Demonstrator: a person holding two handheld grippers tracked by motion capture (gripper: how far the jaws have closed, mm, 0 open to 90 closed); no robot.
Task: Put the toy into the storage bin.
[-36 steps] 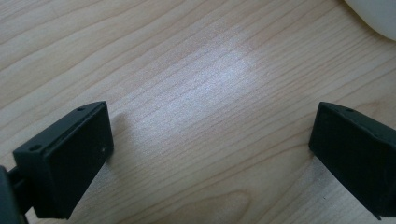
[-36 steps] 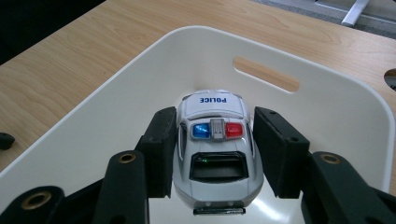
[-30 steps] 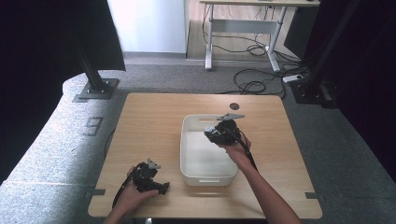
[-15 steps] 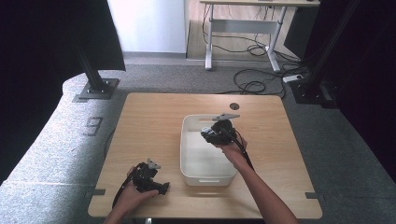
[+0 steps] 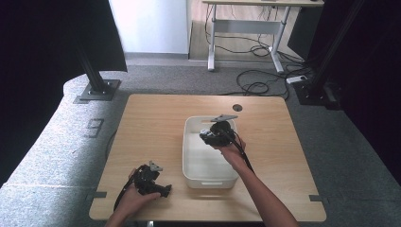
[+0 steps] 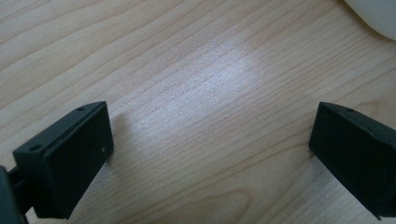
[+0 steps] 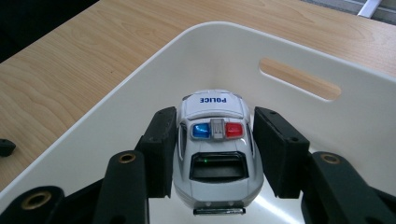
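A white toy police car (image 7: 215, 116) with blue and red roof lights sits between the pads of my right gripper (image 7: 215, 140), which is shut on its sides. The car hangs inside the white plastic bin (image 7: 140, 88), nose toward the far wall with its handle slot (image 7: 299, 79). In the high view the right gripper (image 5: 209, 137) is over the far half of the bin (image 5: 189, 158). My left gripper (image 5: 165, 190) rests on the table near the front edge, left of the bin. Its jaws stand open with bare wood between them (image 6: 210, 140).
The wooden table (image 5: 151, 123) has a round cable hole (image 5: 237, 107) near its far edge. A corner of the bin (image 6: 373, 14) shows in the left gripper view. Beyond the table are grey floor, black stands and a desk with cables.
My right gripper has drifted slightly left over the bin with the car in it. The left gripper has not moved.
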